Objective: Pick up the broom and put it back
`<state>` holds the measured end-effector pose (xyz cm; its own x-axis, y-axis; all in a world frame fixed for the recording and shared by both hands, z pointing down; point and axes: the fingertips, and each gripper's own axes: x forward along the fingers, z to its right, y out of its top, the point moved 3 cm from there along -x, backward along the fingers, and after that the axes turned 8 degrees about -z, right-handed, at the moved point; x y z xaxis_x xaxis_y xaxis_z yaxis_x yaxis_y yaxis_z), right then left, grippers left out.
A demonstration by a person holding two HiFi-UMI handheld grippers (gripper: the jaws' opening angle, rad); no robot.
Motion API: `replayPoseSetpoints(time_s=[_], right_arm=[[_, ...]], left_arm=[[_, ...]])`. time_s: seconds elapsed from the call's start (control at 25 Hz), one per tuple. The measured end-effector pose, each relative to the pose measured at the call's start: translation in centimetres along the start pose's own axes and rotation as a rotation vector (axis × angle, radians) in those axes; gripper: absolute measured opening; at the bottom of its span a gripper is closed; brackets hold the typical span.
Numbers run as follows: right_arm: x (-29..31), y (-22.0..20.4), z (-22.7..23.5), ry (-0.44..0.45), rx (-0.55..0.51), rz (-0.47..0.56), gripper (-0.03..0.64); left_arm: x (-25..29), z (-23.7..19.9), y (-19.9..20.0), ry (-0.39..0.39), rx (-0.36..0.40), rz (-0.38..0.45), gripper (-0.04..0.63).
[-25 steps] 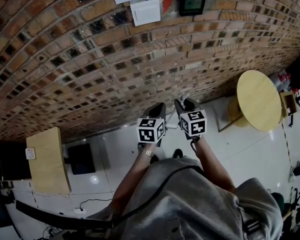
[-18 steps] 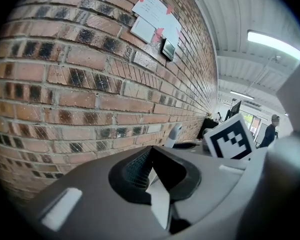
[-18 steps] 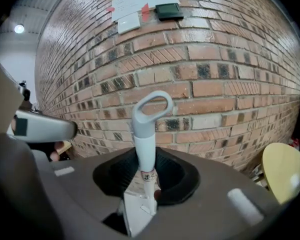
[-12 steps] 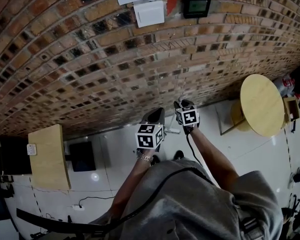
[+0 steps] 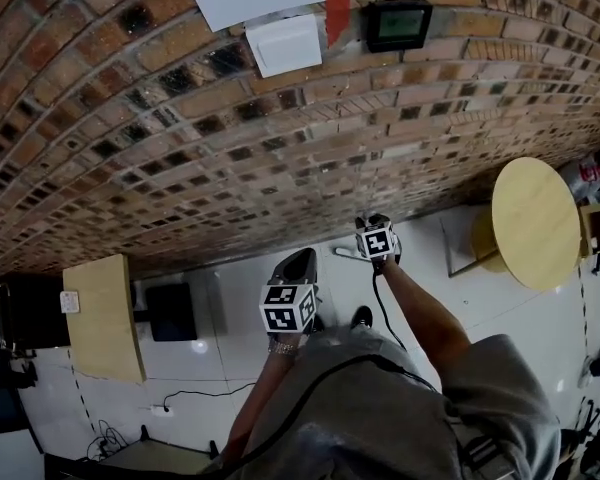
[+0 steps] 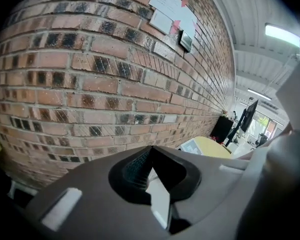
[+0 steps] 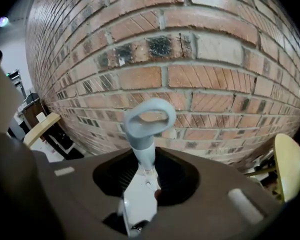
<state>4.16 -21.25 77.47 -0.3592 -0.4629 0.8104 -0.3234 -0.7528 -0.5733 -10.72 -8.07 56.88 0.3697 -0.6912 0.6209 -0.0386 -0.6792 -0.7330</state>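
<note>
The broom shows best in the right gripper view: a pale grey handle ending in a hanging loop that points at the brick wall. My right gripper is shut on that handle just below the loop. In the head view the right gripper is low near the foot of the wall, with a white part of the broom beside it. The left gripper hangs to its left, apart from the broom. Its jaws meet at the tips with nothing between them.
A round yellow table stands at the right. A wooden tabletop and a black box are at the left by the wall. A white panel and a small black device hang on the brick wall. Cables lie on the white floor.
The right gripper has sunk toward the floor by the wall with the broom handle in it. The left gripper has dropped a little and drifted left in the head view.
</note>
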Motion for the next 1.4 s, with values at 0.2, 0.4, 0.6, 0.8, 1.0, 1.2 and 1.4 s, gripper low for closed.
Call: replayPoseSetpoints(time_s=[0.2, 0.4, 0.6, 0.8, 1.0, 1.2, 1.4], right_arm=[[1.9, 2.2, 2.0, 0.0, -0.074, 0.081, 0.098], [3.8, 5.1, 5.3, 0.003, -0.038, 0.061, 0.1], [5.3, 7.0, 7.5, -0.017, -0.031, 0.031, 0.1], [6.2, 7.4, 7.8, -0.02, -0.026, -0.006, 0.168], [5.9, 7.1, 7.8, -0.027, 0.005, -0.027, 0.223], [5.7, 7.1, 8.4, -0.046, 0.008, -0.02, 0.23], [3.1, 5.7, 8.2, -0.066, 0.109, 0.029, 0.193]], left_arm=[[0.9, -0.6, -0.5, 0.031, -0.031, -0.018, 0.005], [1.6, -0.4, -0.6, 0.037, -0.039, -0.027, 0.005], [1.7, -0.9, -1.0, 0.052, -0.047, -0.04, 0.005], [1.9, -1.2, -0.9, 0.059, -0.053, -0.044, 0.005], [2.1, -1.0, -1.0, 0.05, -0.046, -0.053, 0.005], [2.1, -1.1, -0.9, 0.047, -0.041, -0.054, 0.005], [2.3, -0.9, -0.6, 0.027, -0.03, -0.052, 0.005]])
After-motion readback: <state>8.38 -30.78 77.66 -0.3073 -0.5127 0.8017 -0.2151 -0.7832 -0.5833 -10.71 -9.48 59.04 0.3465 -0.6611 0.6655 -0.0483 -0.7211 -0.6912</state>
